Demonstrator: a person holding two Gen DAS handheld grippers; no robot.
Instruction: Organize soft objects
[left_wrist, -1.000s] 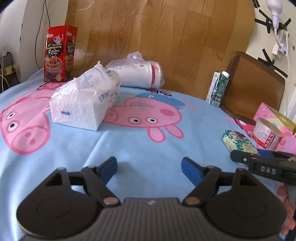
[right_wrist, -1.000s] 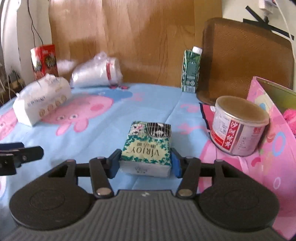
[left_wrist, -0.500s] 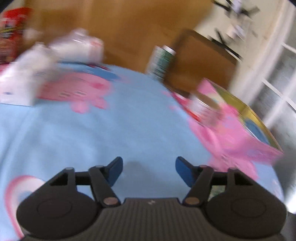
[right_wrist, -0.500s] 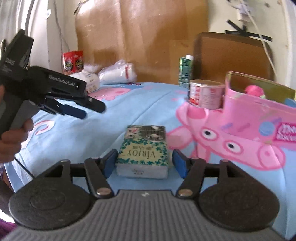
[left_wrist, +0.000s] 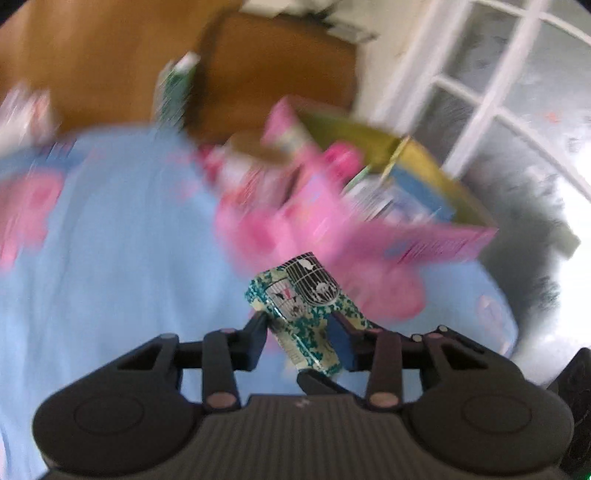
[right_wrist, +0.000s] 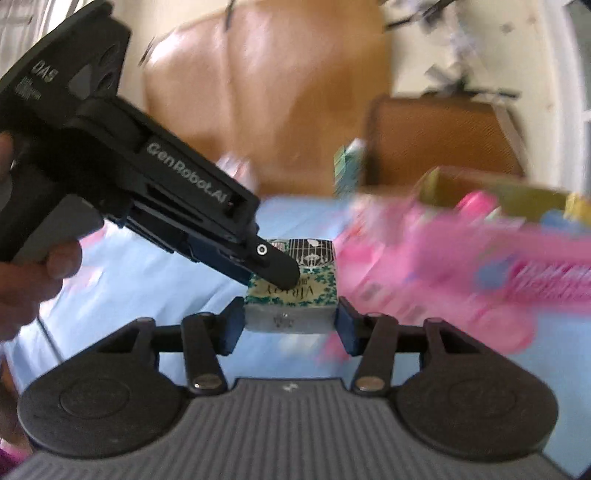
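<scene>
A blurred light-blue cartoon-print cloth (right_wrist: 155, 266) covers the surface, with a pink box (right_wrist: 480, 251) to the right and a brown wooden panel (right_wrist: 266, 92) behind. Our right tool (right_wrist: 290, 325) is clamped on the near end of the green-patterned tissue pack (right_wrist: 295, 291), a blue pad against each side. Our left tool (left_wrist: 297, 334) reaches in from the left with its fingers either side of the same pack, and seems to pinch it, though we cannot tell for certain.

Left claw (right_wrist: 275, 273) overhangs tissue pack (right_wrist: 291, 284) (top blocked); pink box (right_wrist: 498, 258) crowds right.
</scene>
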